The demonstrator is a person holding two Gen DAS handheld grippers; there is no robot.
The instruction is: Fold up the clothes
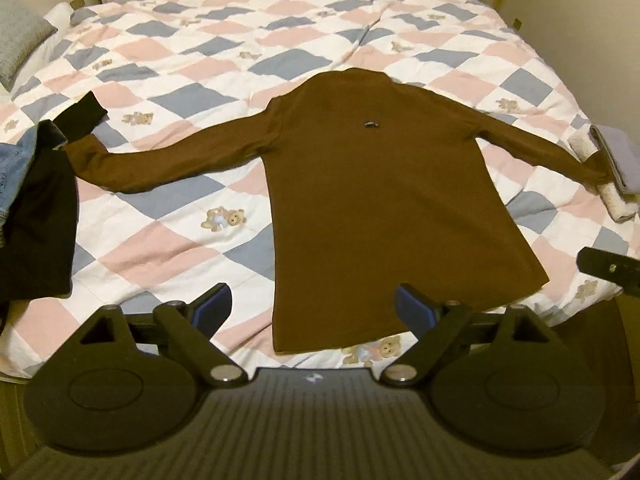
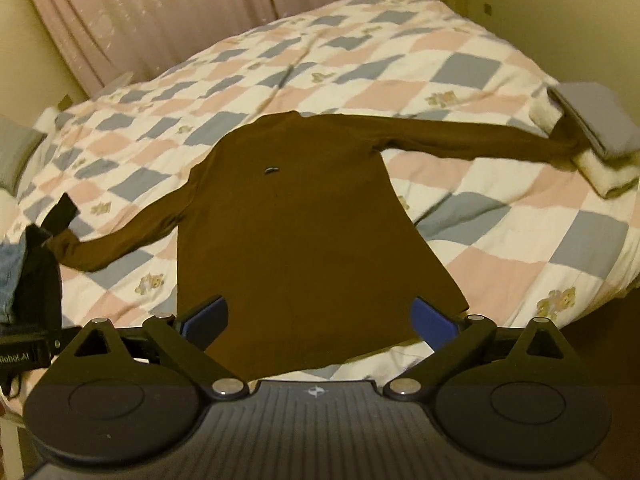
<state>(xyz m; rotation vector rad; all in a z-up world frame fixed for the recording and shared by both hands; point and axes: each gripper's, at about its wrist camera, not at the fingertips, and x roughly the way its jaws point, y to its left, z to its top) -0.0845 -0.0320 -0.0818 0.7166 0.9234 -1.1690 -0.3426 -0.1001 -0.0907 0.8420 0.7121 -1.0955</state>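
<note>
Lying flat and face up on the checked quilt (image 1: pixel 192 60) of the bed, the brown long-sleeved top (image 1: pixel 372 200) is spreading both sleeves outward, its hem nearest the cameras. The left wrist view is showing a grey pillow (image 1: pixel 20 40) at the bed's far left corner and part of the right gripper (image 1: pixel 608 268) entering at the right edge; the right wrist view is showing more of the pink curtain (image 2: pixel 168 12) and, at its lower left edge, part of the left gripper (image 2: pixel 24 350) bearing lettering too clipped to read. The left gripper (image 1: pixel 310 306) is hovering above the hem with its jaws standing apart and empty; the right gripper (image 2: pixel 318 318) is hovering likewise, jaws apart, nothing between them. The left cuff is lying against a dark garment pile (image 1: pixel 36 216) with denim (image 1: pixel 12 176) that the frame is cutting off; the right cuff is ending against a folded stack (image 2: pixel 592 136) of cream and grey cloth. A small mark (image 1: pixel 370 124) on the chest is too small to identify.
</note>
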